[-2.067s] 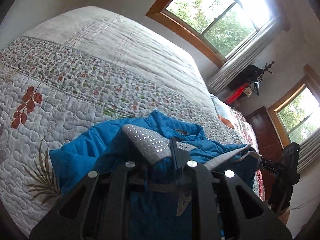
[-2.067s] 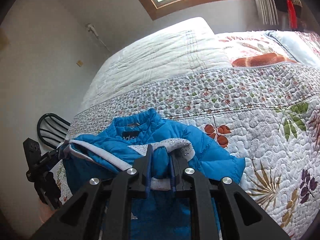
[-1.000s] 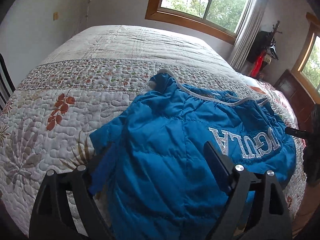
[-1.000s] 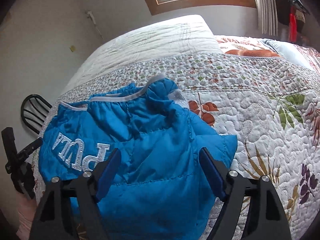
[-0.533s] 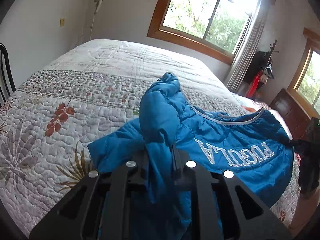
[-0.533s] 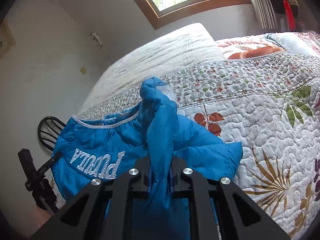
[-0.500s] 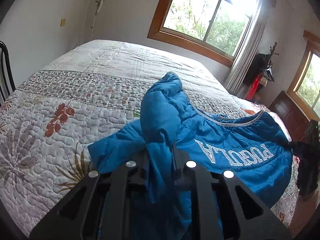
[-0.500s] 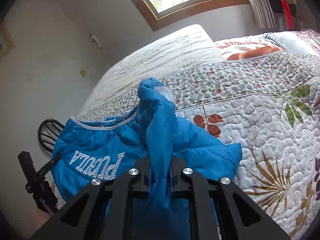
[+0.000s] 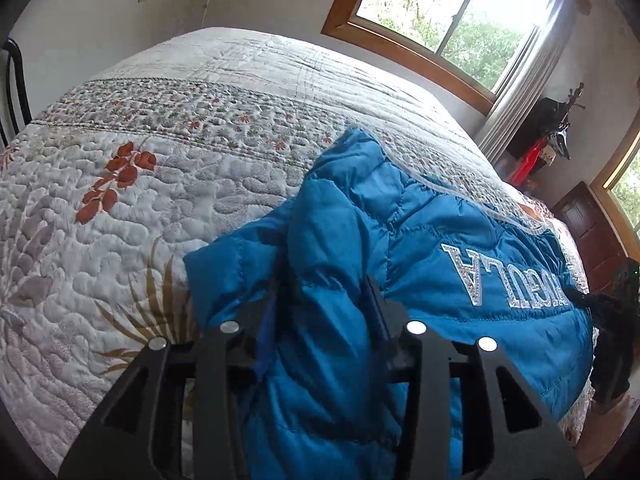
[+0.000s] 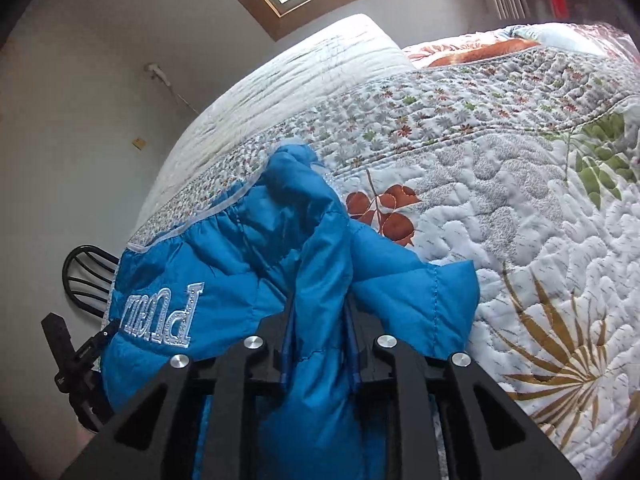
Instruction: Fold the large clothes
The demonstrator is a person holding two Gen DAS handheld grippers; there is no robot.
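We have a puffy blue quilted jacket (image 9: 420, 240) lying on the white floral quilted bedspread (image 9: 160, 200).
Our left gripper (image 9: 324, 304) and right gripper (image 10: 318, 316) each have a raised fold of the jacket's sleeve between their black fingers; both pairs of jaws are opening, fabric filling the narrow gaps.
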